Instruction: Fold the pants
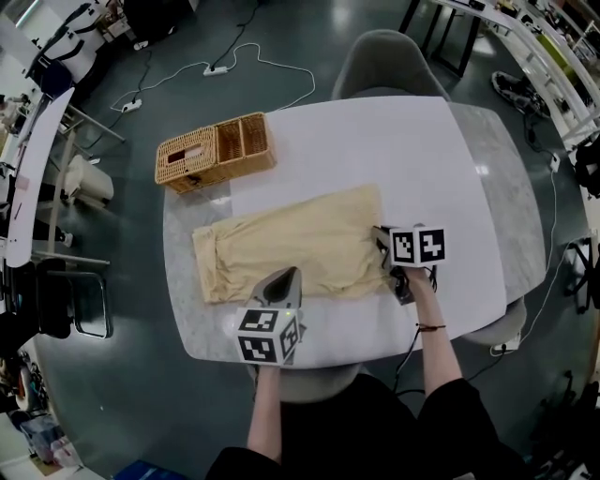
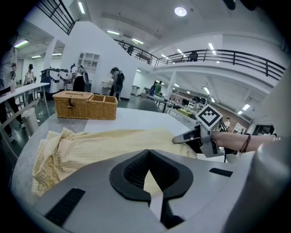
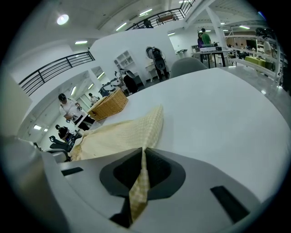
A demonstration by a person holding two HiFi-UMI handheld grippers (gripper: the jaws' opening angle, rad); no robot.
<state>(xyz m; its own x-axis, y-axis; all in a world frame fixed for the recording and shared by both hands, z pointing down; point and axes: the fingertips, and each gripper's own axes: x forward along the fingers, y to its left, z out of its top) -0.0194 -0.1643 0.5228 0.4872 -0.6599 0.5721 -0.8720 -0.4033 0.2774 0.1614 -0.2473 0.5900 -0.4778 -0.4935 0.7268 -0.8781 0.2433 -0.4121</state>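
Pale yellow checked cloth pants (image 1: 291, 246) are lying flat mid-counter, long axis running from the left edge of the white rounded counter (image 1: 403, 150) toward its right edge, crumpled end at left. Grey plastic right tongs (image 3: 142, 152) are clamping the pants' right end (cloth strip showing between the pads). Matching left tongs (image 2: 147, 154) are sitting closed on the near long edge, seemingly pinching it. The fold probably is going leftward; the right hand is nearer that end.

bright, even indoor light from ceiling lamps (image 2: 180, 11) at 12 o'clock, with only soft shadows. the white table (image 1: 394, 150) shows faint glare at 3 o'clock. both gripper views bow strongly and have black corners. the pants (image 3: 122, 134) look sharp, while the nearest foreground is soft.
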